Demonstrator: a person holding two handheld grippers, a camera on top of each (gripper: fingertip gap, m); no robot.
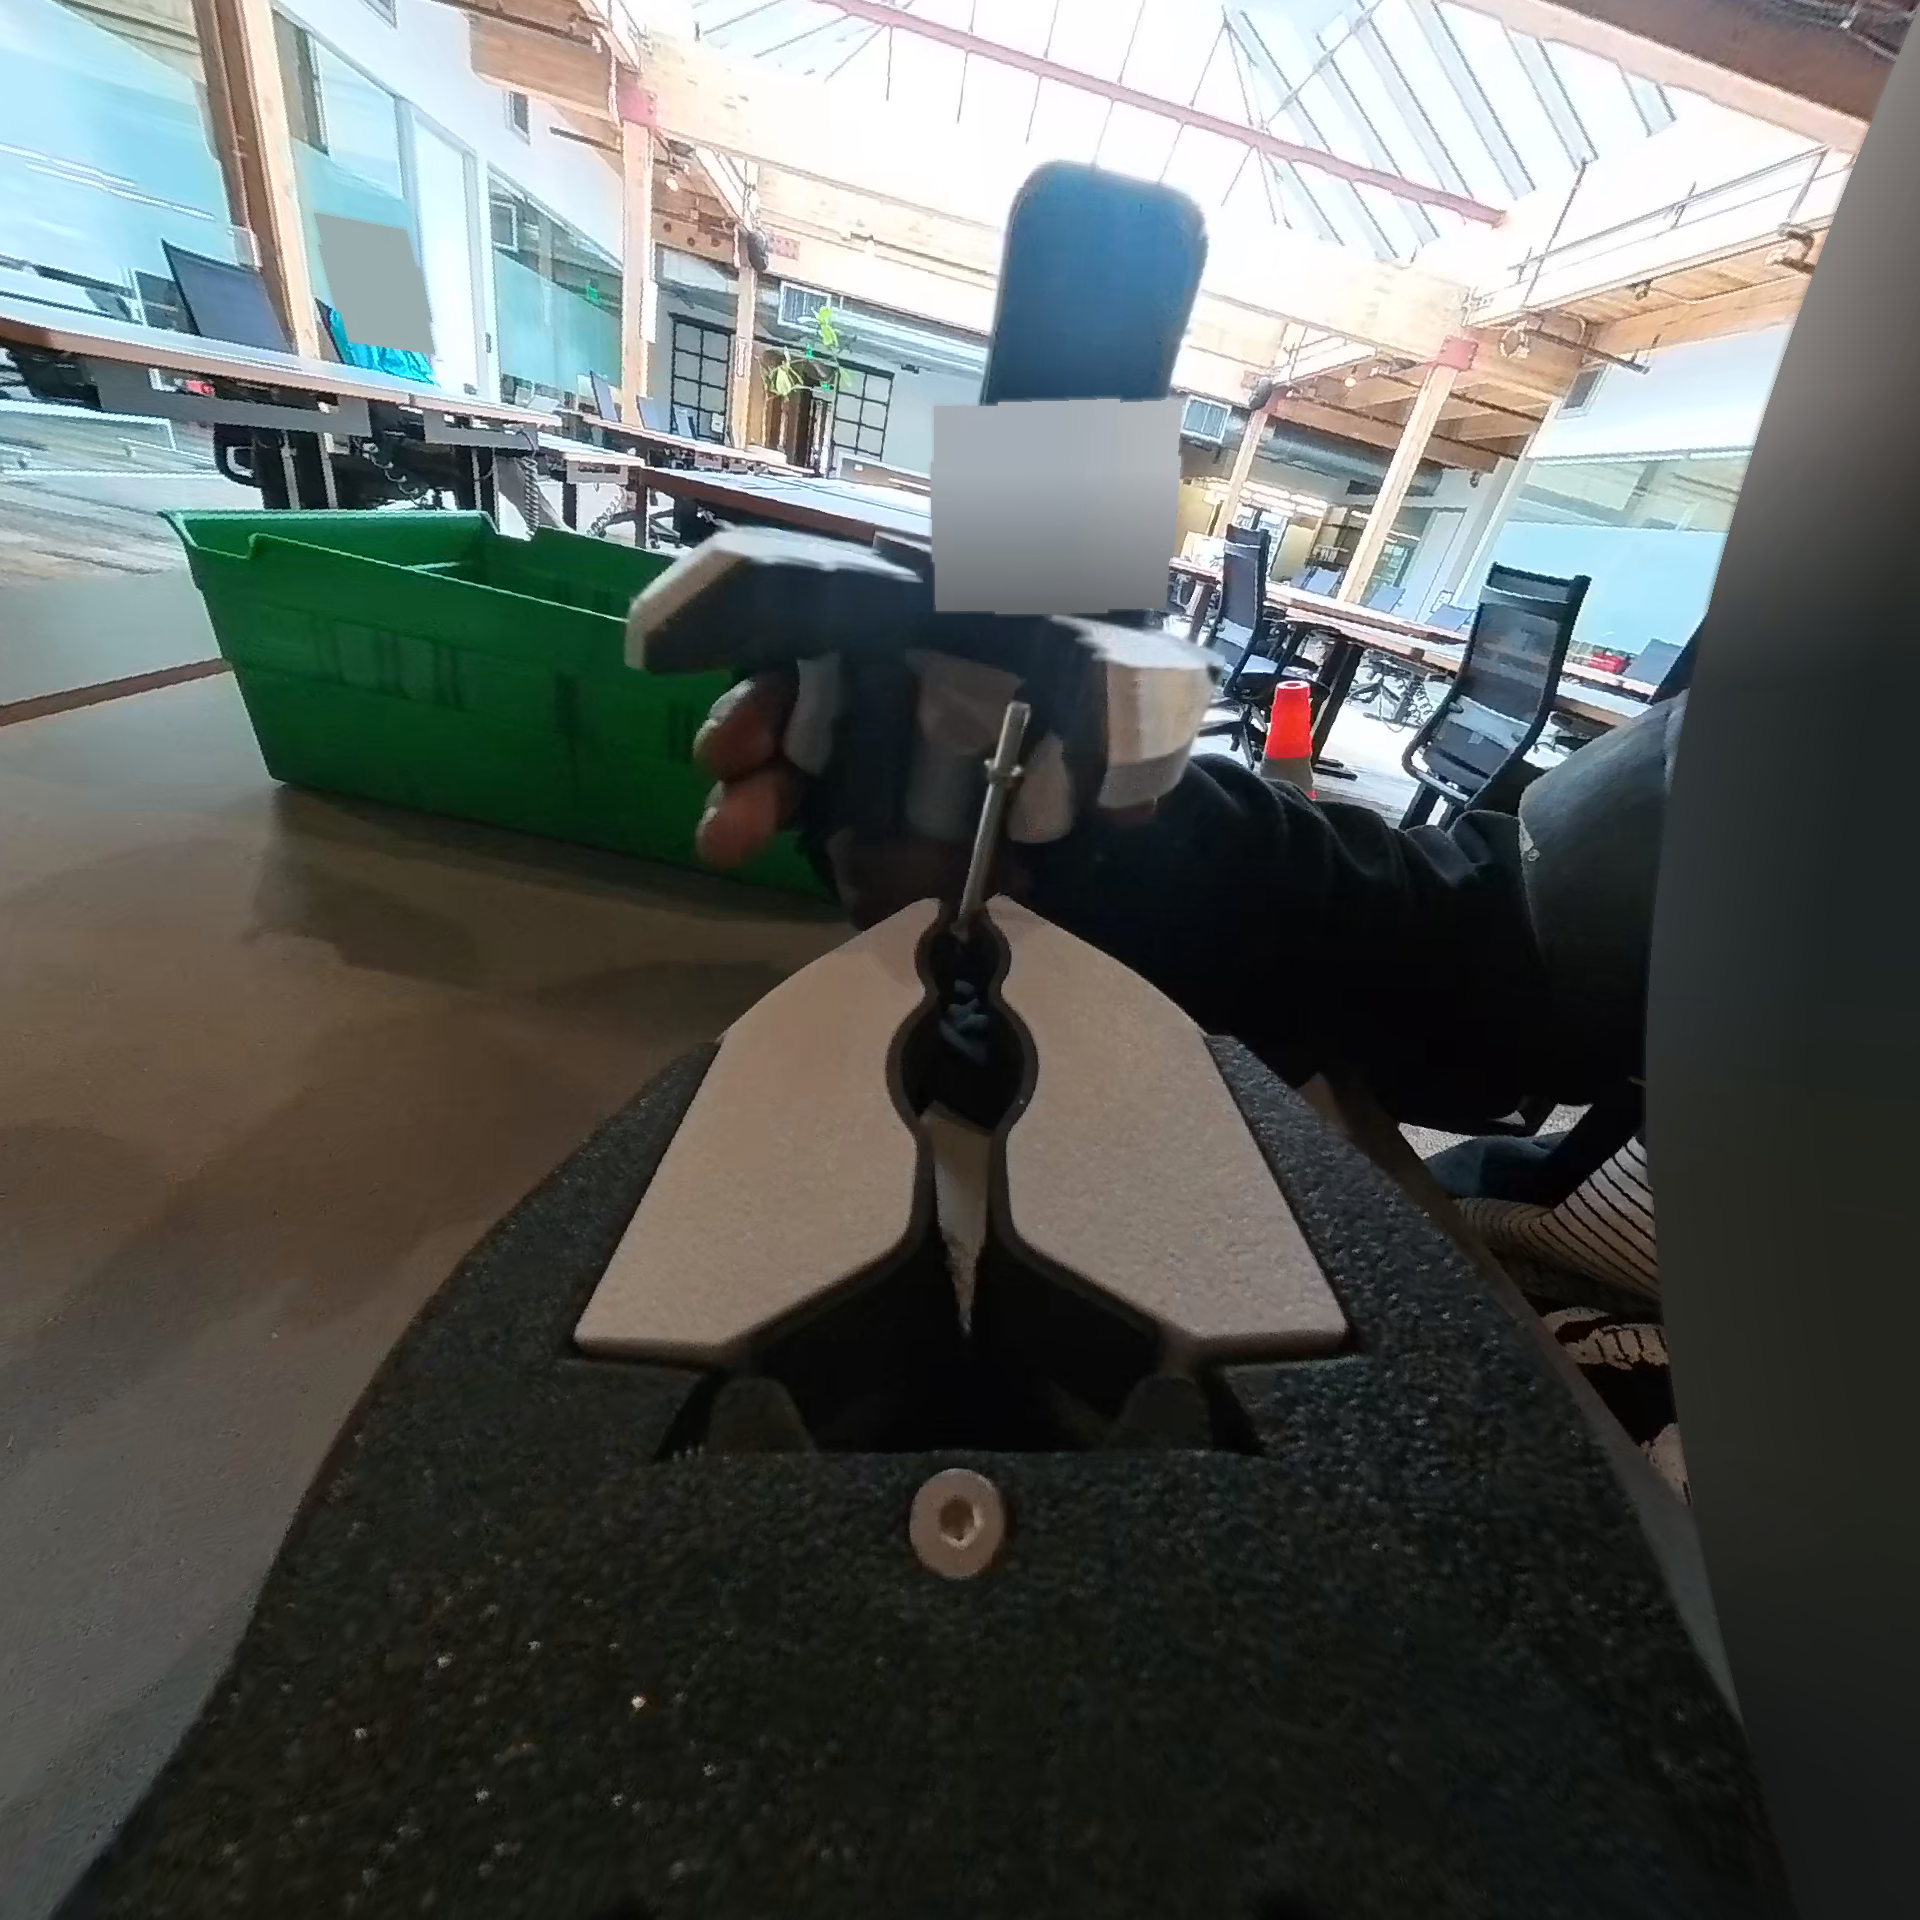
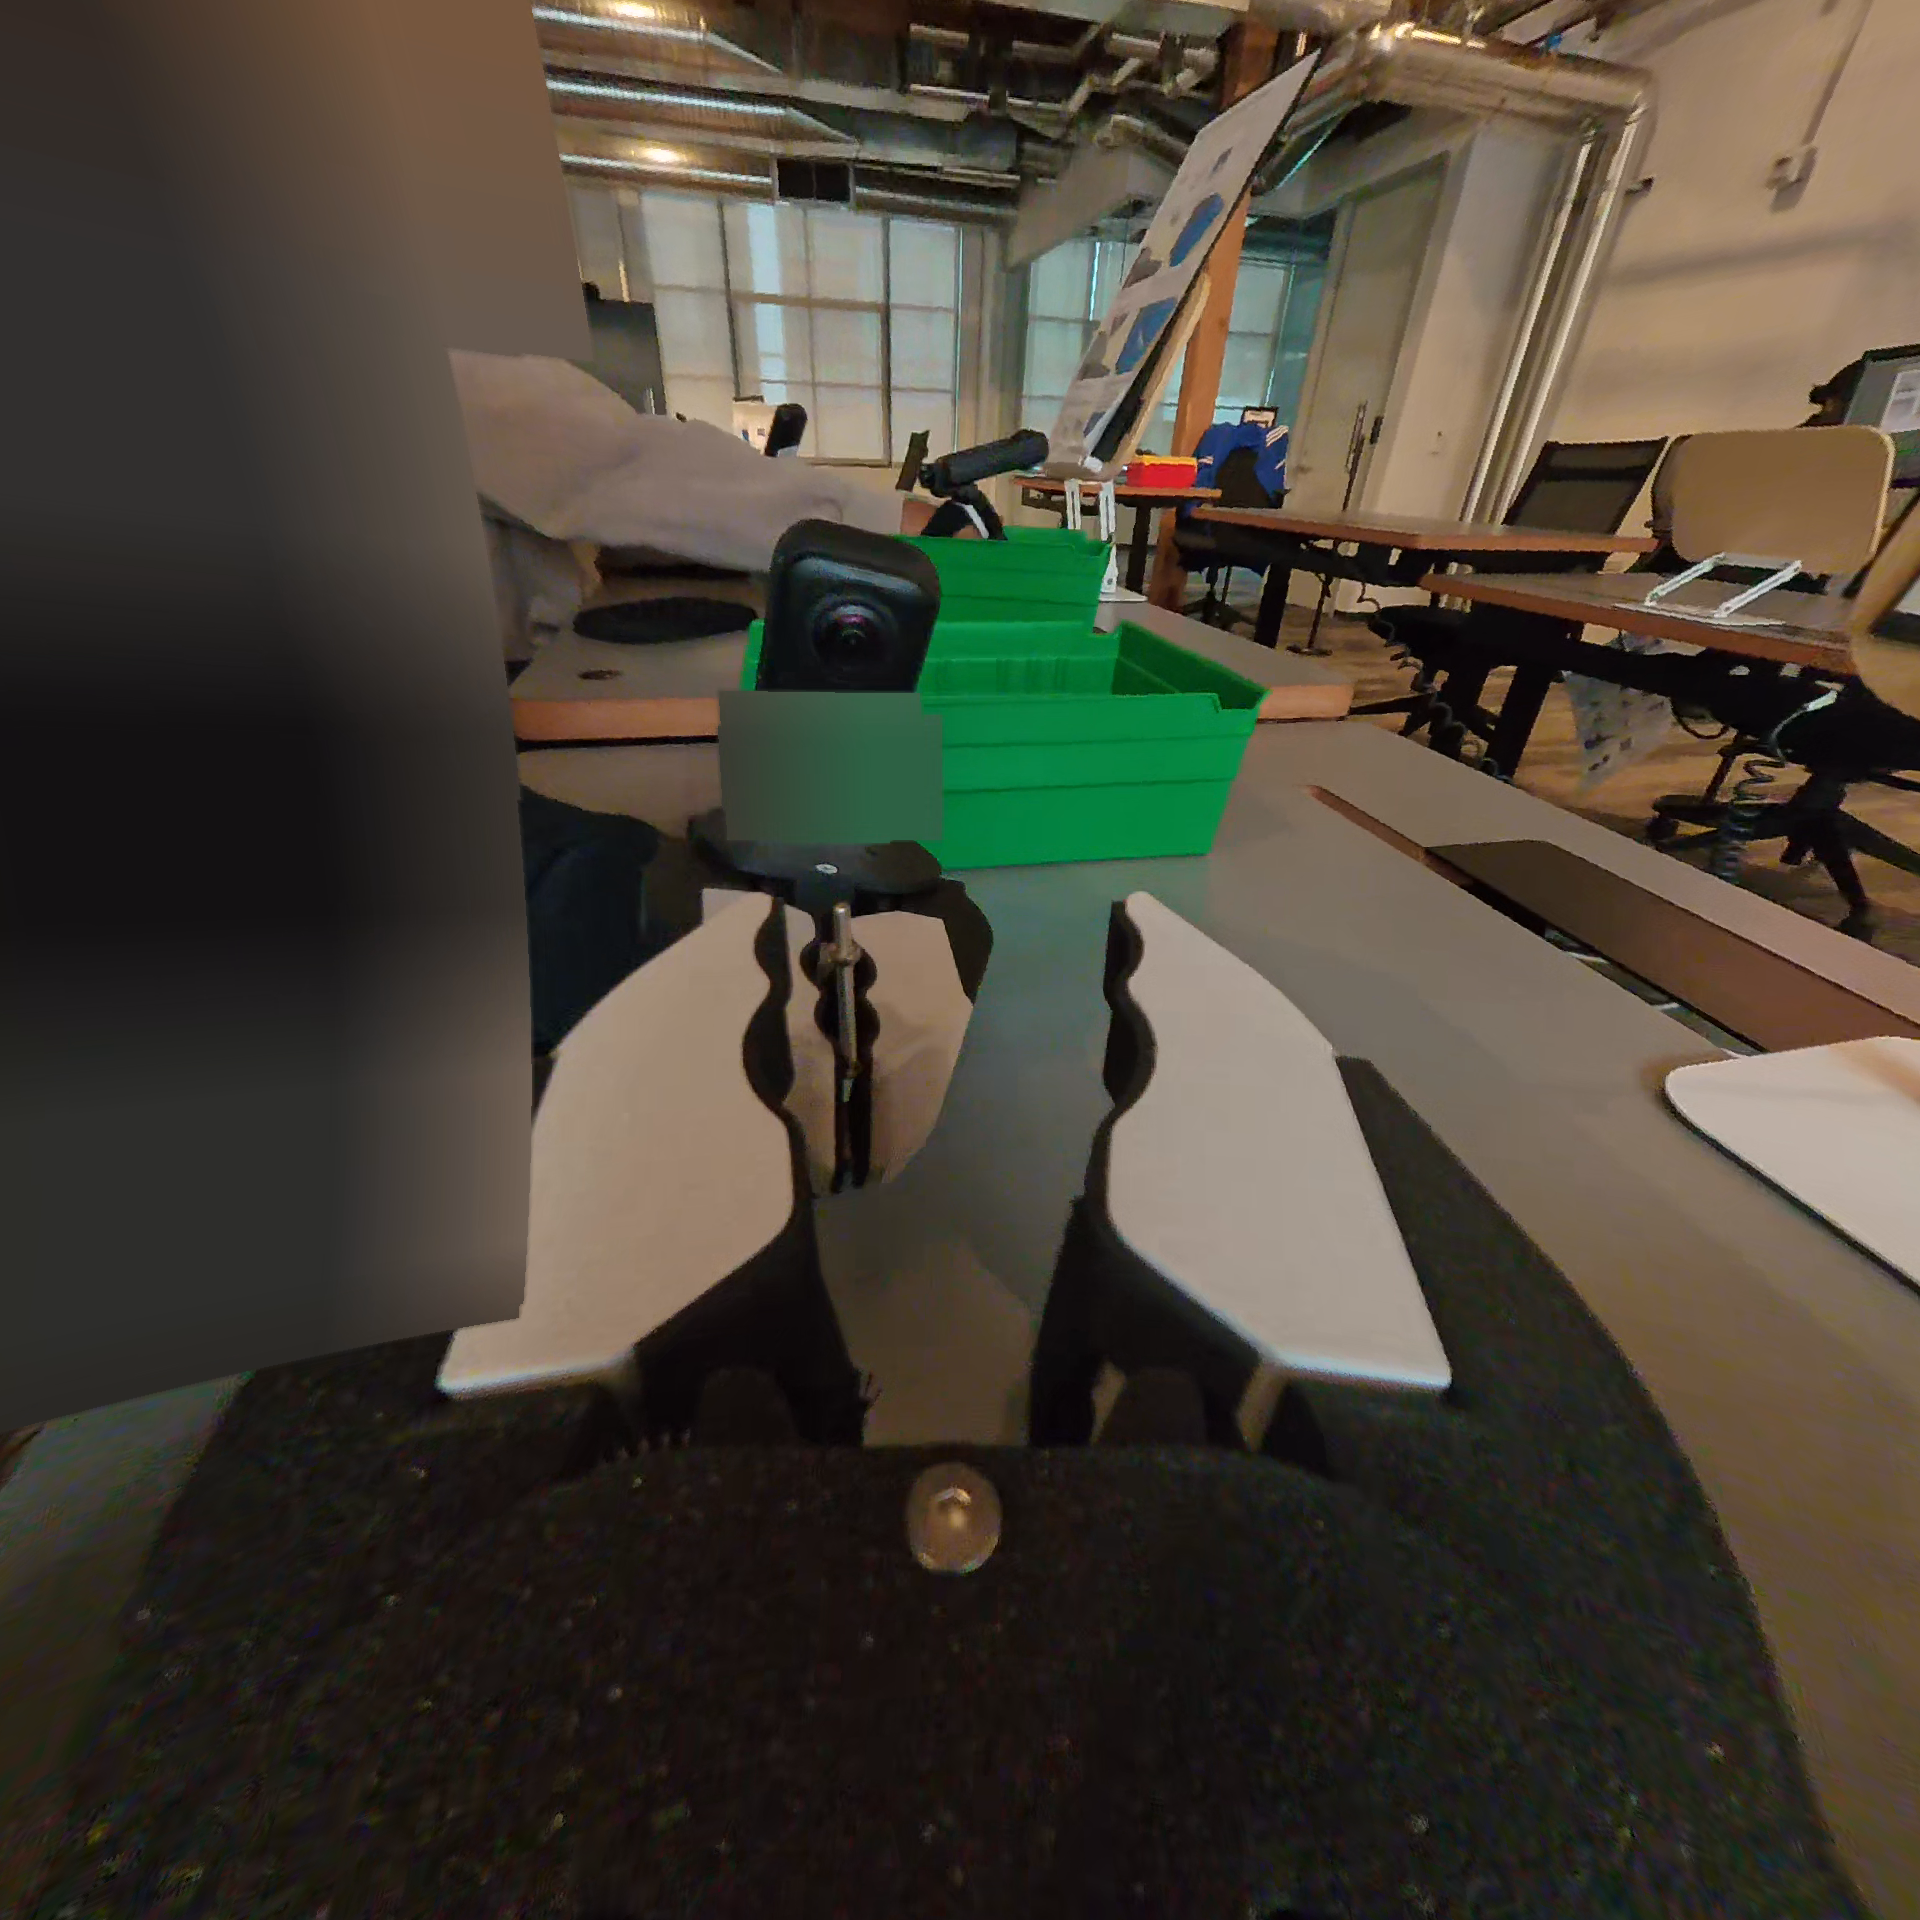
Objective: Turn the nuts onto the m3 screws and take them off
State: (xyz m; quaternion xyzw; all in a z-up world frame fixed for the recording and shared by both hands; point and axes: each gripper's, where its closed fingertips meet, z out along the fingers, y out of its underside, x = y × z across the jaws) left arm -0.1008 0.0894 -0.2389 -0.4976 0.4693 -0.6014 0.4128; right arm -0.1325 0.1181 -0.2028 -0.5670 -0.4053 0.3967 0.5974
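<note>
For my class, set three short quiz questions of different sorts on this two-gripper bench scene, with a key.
1. True or false: the right gripper has its jaws clamped on the nut.
2. Multiple choice: what does the left gripper hold? A) an orange cone B) a thin metal screw C) a green bin
3. Short answer: what colour is the bin on the table beyond the grippers?

Key:
1. False: its jaws stand wide apart, holding nothing.
2. B: the left jaws are shut on the screw, which sticks out from their tips with the nut partway along it.
3. Green.
</note>
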